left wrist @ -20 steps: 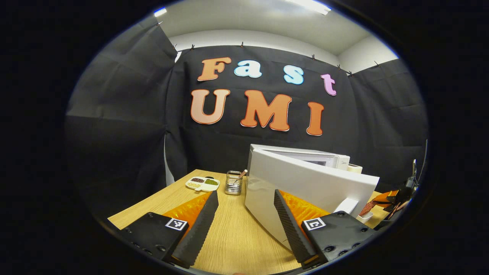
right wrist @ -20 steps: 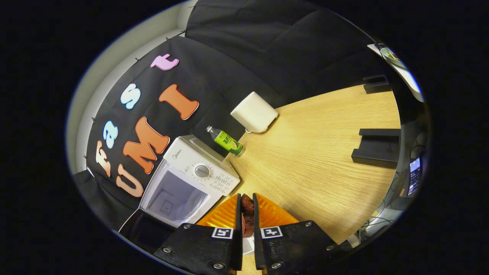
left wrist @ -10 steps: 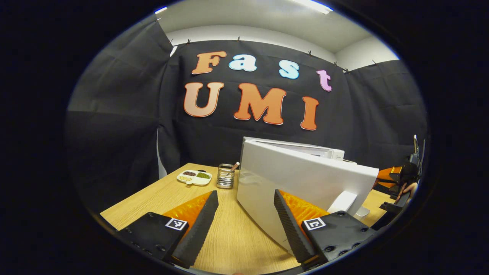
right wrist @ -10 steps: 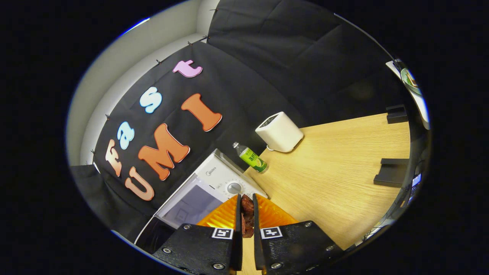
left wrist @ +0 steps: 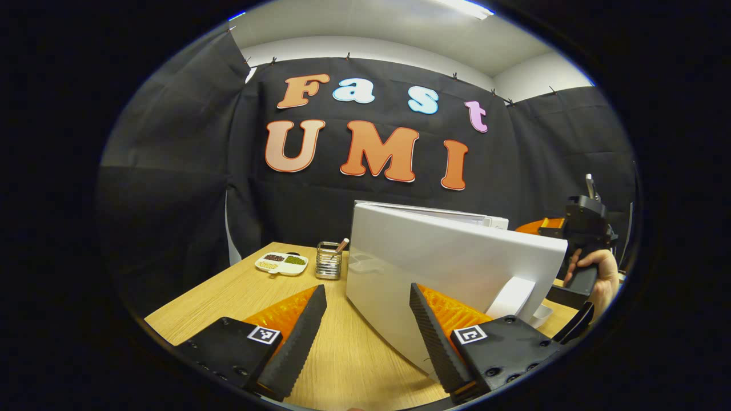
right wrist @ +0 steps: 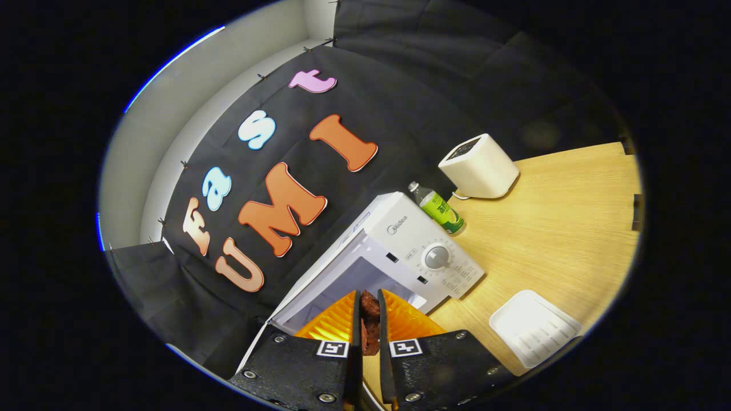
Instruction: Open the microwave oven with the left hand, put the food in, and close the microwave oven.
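2 grippers at the open microwave

2 grippers work at a wooden bench (left wrist: 348, 365). In the left gripper view, the left gripper (left wrist: 368, 337) hangs low over the bench with its jaws spread wide and nothing between them. Its right finger stands in front of the white microwave door (left wrist: 451, 262), which is swung open toward the camera; whether the finger touches the door cannot be told. Beyond the door's free edge, a hand (left wrist: 597, 279) grips the handle of the right gripper (left wrist: 571, 228).

In the right gripper view, the right gripper (right wrist: 365, 325) has its jaws narrow, both fingers pressing on a dark brown piece of food (right wrist: 370, 319). The food is raised in front of the microwave (right wrist: 400, 251), just before its open cavity. A white tray (right wrist: 534, 328) lies on the bench beside the microwave's control panel. A green-labelled bottle (right wrist: 437, 206) and a white box-shaped appliance (right wrist: 478, 166) stand behind the microwave, near the wall.

A wire holder (left wrist: 329, 261) and a divided dish (left wrist: 281, 264) sit at the bench's far left.
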A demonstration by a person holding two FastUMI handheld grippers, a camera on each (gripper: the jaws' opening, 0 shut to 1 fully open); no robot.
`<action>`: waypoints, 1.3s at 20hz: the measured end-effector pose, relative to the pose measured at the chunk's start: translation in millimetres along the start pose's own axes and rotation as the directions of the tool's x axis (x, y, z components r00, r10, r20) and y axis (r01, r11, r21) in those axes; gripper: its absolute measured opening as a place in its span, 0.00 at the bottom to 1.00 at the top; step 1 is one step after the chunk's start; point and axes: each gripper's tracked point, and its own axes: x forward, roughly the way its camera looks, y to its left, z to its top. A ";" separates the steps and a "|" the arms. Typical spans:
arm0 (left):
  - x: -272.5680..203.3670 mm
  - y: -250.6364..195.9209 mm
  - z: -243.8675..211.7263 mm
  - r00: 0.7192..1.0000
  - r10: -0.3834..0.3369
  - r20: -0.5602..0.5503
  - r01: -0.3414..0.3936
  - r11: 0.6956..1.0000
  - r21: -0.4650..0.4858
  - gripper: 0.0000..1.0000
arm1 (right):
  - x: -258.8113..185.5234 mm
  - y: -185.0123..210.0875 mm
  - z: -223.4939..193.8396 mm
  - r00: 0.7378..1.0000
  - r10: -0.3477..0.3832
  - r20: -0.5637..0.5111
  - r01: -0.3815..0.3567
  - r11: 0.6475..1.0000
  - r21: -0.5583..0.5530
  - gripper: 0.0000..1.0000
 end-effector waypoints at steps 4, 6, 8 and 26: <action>2.9 -4.4 -5.1 1.000 -0.011 -0.009 0.011 1.000 0.021 0.94 | 38.0 20.9 -29.6 0.999 0.027 -0.032 -0.028 0.999 -0.022 0.12; 3.8 -5.3 -3.0 1.000 -0.018 -0.003 0.018 1.000 0.019 0.95 | 60.2 27.2 -43.5 0.999 0.036 -0.040 -0.037 0.999 -0.023 0.12; 6.0 -3.4 -4.9 1.000 -0.018 -0.004 0.018 1.000 0.019 0.94 | 80.4 28.5 -56.7 0.998 0.033 -0.052 -0.035 0.999 -0.026 0.12; 17.6 44.0 -19.9 0.996 0.076 -0.037 -0.076 0.997 0.011 0.94 | 188.5 11.7 -104.9 0.998 -0.068 -0.003 0.066 0.985 -0.160 0.18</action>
